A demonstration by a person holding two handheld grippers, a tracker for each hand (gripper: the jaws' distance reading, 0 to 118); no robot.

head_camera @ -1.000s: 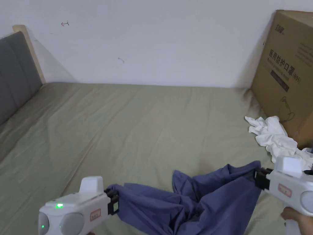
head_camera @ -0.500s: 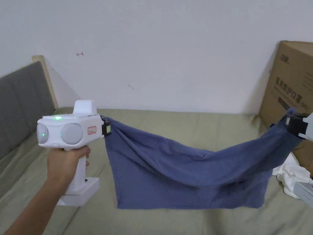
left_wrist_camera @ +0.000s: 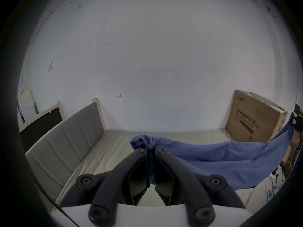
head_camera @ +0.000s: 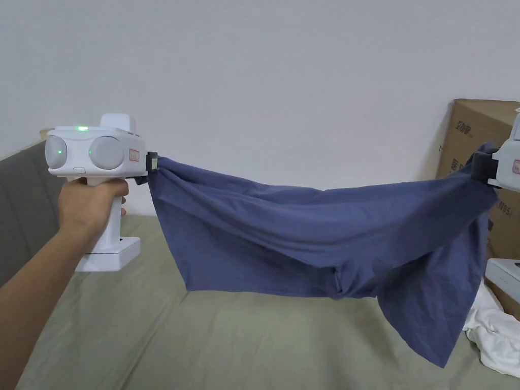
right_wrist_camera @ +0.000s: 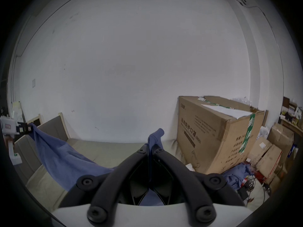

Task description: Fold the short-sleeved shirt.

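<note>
Shirt (head_camera: 315, 238), blue and short-sleeved, hangs stretched in the air between the two claws, above the bed (head_camera: 228, 345) and clear of it in the head view. Its top edge sags in a shallow curve from one claw to the other; the lower cloth drops lowest under the right end, where a long flap points down toward the mattress.

The left claw (head_camera: 152, 162) has both jaws pressed together on a bunched corner of the shirt, with a knot of cloth poking out past the tips in the left gripper view (left_wrist_camera: 150, 150). A hand (head_camera: 89, 203) grips its white handle. The right claw (head_camera: 482, 165) likewise pinches the opposite corner between both jaws; in the right gripper view (right_wrist_camera: 150, 151) a rolled end of fabric sticks up beyond the tips.

Behind the right claw, on the bed against the wall, stands a large cardboard box (head_camera: 482, 132), just beside the shirt's right end. A crumpled white cloth (head_camera: 495, 335) lies on the bed under the hanging flap. A grey padded headboard (head_camera: 20, 213) closes the bed's left side, behind the left arm. Smaller boxes (right_wrist_camera: 268, 152) and cables crowd the area to the right of the big box.
</note>
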